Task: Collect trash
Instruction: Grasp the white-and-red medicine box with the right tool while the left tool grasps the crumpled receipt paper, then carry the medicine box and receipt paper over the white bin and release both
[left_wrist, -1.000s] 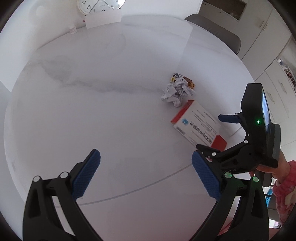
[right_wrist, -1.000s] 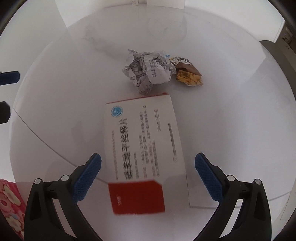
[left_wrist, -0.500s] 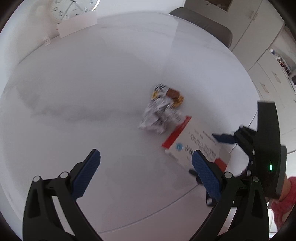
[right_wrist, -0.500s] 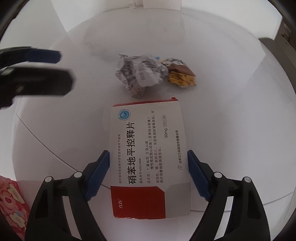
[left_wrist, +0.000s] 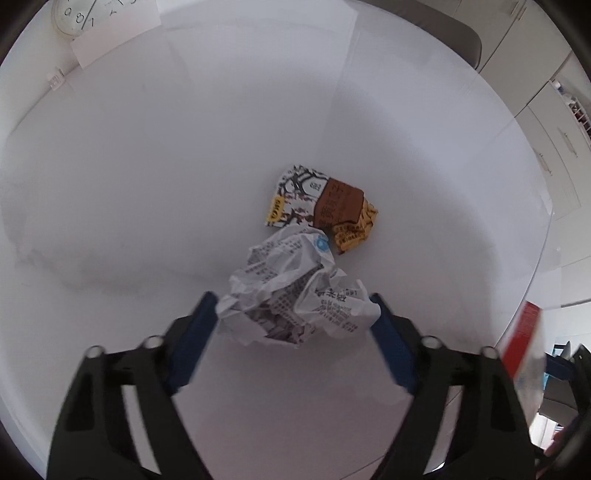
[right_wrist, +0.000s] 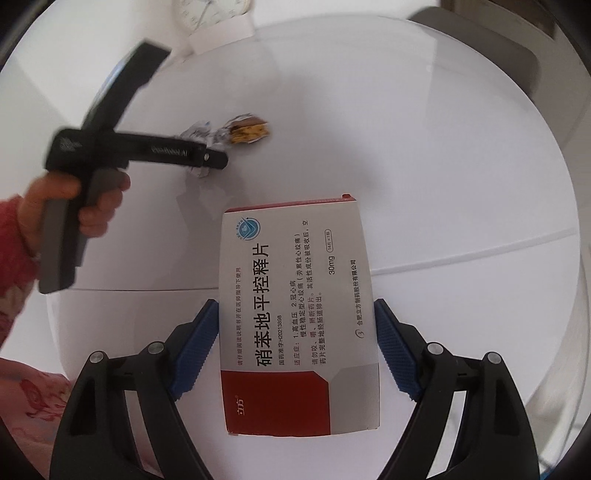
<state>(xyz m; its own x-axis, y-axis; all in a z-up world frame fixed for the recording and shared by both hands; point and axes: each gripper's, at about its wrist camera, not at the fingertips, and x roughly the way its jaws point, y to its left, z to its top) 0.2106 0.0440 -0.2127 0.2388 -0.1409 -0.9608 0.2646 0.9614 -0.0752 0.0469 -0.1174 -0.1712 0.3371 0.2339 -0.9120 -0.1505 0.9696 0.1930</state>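
My right gripper (right_wrist: 297, 347) is shut on a white and red medicine box (right_wrist: 295, 314) and holds it above the white table (right_wrist: 443, 166). My left gripper (left_wrist: 295, 332) has its blue pads against both sides of a crumpled printed paper ball (left_wrist: 295, 295) on the table. A brown and yellow snack wrapper (left_wrist: 321, 206) lies just beyond the ball. In the right wrist view the left gripper (right_wrist: 207, 162) shows at the left, over the paper ball (right_wrist: 199, 134) and beside the wrapper (right_wrist: 247, 131).
A wall clock (left_wrist: 74, 14) and a white card (left_wrist: 118, 37) stand at the table's far edge. A grey chair (left_wrist: 443, 29) is behind the table. White cabinets (left_wrist: 554, 129) are at the right. The table's edge (left_wrist: 532, 288) curves at the right.
My right gripper closed on the medicine box and lifted it off the table. My left gripper moved forward to the paper ball and closed its jaws around it.
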